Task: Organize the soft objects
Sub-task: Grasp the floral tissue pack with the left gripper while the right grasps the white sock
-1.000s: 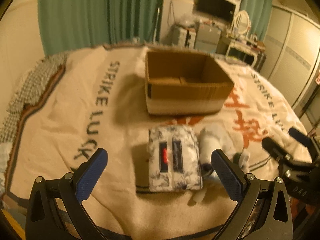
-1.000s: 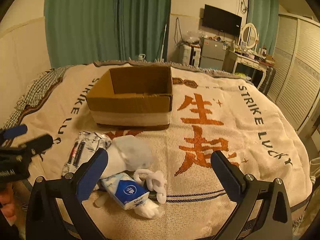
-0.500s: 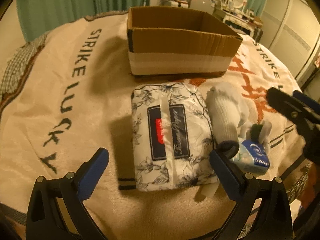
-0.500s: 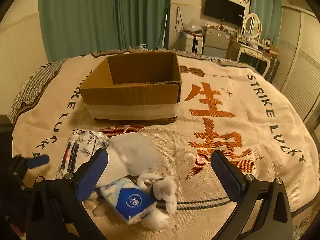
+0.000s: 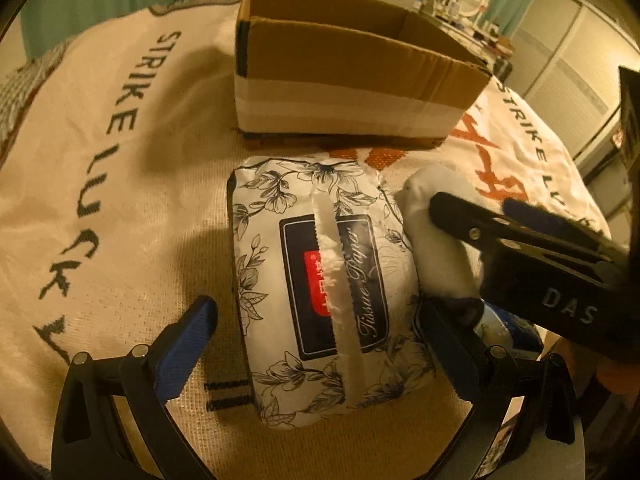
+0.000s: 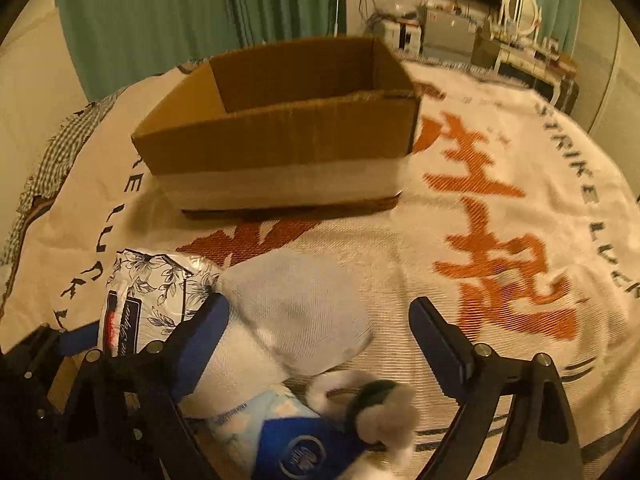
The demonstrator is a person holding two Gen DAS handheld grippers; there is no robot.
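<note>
**Soft goods beside the box**

Cream woven blanket [image 6: 500,208] carries an open brown cardboard box [image 6: 280,148]. Left gripper [image 5: 316,344], spread, straddles the floral-printed plastic tissue pack [image 5: 320,280]; right gripper [image 6: 320,336], spread, flanks the white knitted sock [image 6: 304,312].

We are finding the tissue pack [image 5: 324,288] lying on the blanket [image 5: 120,184], the cardboard box [image 5: 344,92] sitting just behind it. The rolled sock [image 6: 296,312] is lying just right of the pack; the small tissue packet [image 6: 296,440] and the fluffy toy [image 6: 380,412] are lying before the sock.
</note>
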